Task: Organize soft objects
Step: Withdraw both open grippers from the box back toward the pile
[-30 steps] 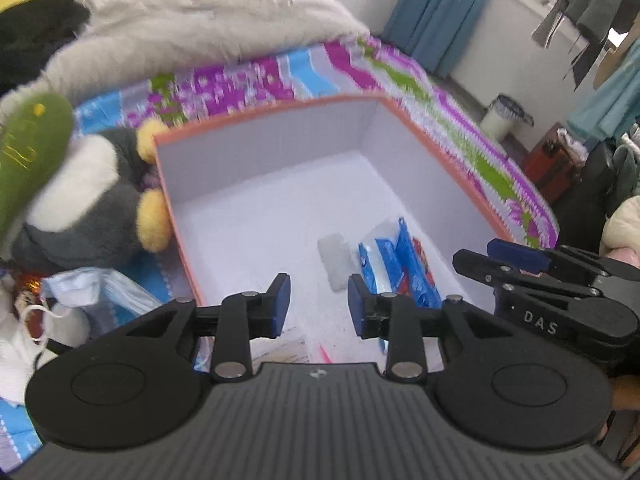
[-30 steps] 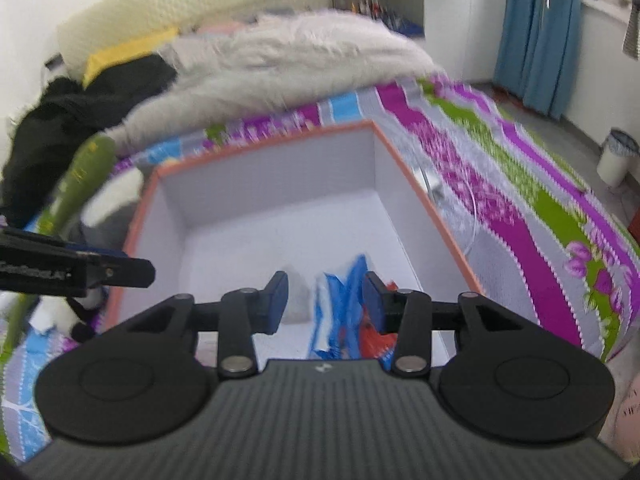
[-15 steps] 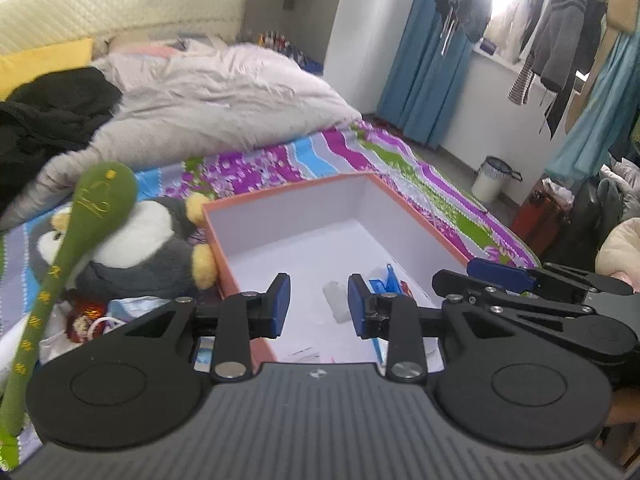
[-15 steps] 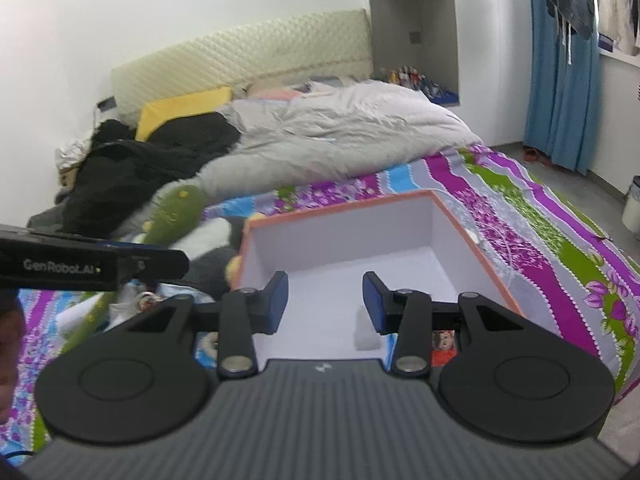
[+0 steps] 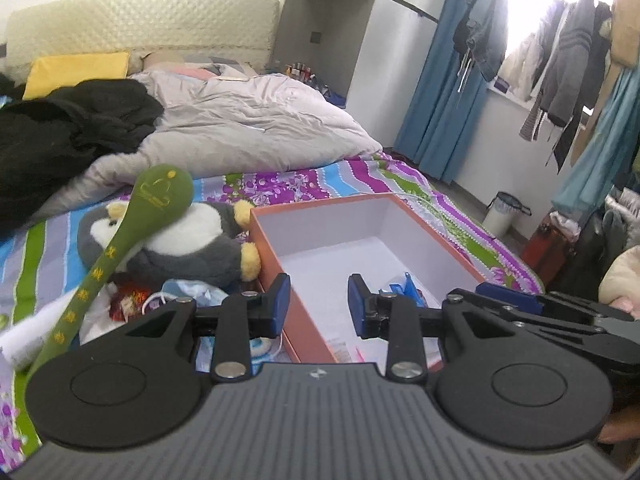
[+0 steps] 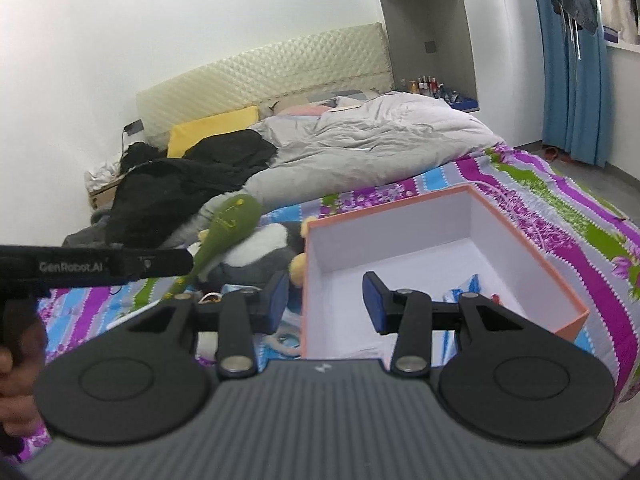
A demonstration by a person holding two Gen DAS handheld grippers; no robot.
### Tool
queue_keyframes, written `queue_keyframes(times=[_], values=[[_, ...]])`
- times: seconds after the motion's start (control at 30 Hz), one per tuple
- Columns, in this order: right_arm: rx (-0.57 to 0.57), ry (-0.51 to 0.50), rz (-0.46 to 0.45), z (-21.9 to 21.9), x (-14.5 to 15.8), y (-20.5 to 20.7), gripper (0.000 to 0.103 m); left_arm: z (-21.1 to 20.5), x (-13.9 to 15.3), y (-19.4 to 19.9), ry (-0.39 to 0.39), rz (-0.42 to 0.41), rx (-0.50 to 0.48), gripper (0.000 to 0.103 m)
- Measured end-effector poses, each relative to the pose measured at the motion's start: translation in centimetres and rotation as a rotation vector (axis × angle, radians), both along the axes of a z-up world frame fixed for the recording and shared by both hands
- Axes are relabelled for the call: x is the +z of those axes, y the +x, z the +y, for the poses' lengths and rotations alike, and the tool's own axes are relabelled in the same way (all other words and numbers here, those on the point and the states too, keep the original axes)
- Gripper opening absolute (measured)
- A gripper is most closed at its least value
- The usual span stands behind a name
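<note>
An orange box (image 5: 320, 205) with a white inside lies open on the striped bedspread; blue packets (image 5: 404, 289) lie in its near part. Left of it rests a grey and white penguin plush (image 5: 192, 248), with a long green plush (image 5: 160, 196) leaning across it. My left gripper (image 5: 318, 306) hovers above the box's near left wall, open, nothing between its blue pads. My right gripper (image 6: 326, 302) hangs over the near edge of the box (image 6: 440, 216), open and empty too. Each gripper shows at the edge of the other's view: the right gripper (image 5: 520, 300) and the left gripper (image 6: 100, 266).
Loose face masks and small packets (image 5: 180, 296) lie piled left of the box. A grey duvet (image 5: 248, 128), black clothes (image 5: 72, 128) and a yellow pillow (image 5: 76, 68) cover the bed's far end. A waste bin (image 5: 502, 214) and hanging clothes stand at the right.
Both grippers have drawn back and risen from inside the box, tilting upward. The box now looks smaller and lower, and the bed and room have come into view. The jaws kept their width.
</note>
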State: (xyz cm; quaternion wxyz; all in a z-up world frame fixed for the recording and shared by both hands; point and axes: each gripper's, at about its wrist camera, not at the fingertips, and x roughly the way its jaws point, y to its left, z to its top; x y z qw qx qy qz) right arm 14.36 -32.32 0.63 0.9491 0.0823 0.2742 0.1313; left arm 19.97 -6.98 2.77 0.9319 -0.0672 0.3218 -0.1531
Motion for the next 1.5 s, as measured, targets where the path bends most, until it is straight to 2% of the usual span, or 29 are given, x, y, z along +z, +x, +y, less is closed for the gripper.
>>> queue_keyframes(times=[0.23,0.33,0.37,0.73,1.0,1.2,1.5], values=[[0.033,-0.04,-0.01,2.4,-0.4,-1.9,0.044,2.3,-0.6,-3.4,-0.006,-0.004,0.043,0.036],[0.048,-0.046,-0.009,3.1,-0.8,-2.5,0.044,2.8,-0.8,-4.7,0.07,-0.033,0.082,0.036],[0.046,-0.05,-0.01,3.4,-0.8,-2.8,0.044,3.2,-1.0,-5.1,0.07,-0.028,0.086,0.036],[0.082,-0.082,0.013,7.1,-2.6,-5.6,0.044,8.0,-3.9,-8.6,-0.001,0.048,0.158,0.036],[0.118,-0.108,0.089,9.7,-5.3,-7.5,0.044,10.2,-6.8,-11.3,-0.029,0.112,0.199,0.036],[0.154,-0.127,0.13,11.6,-6.8,-7.1,0.044,11.8,-9.0,-11.7,-0.037,0.164,0.237,0.036],[0.166,-0.136,0.155,12.9,-8.7,-4.9,0.044,13.3,-10.4,-9.3,-0.012,0.174,0.263,0.036]])
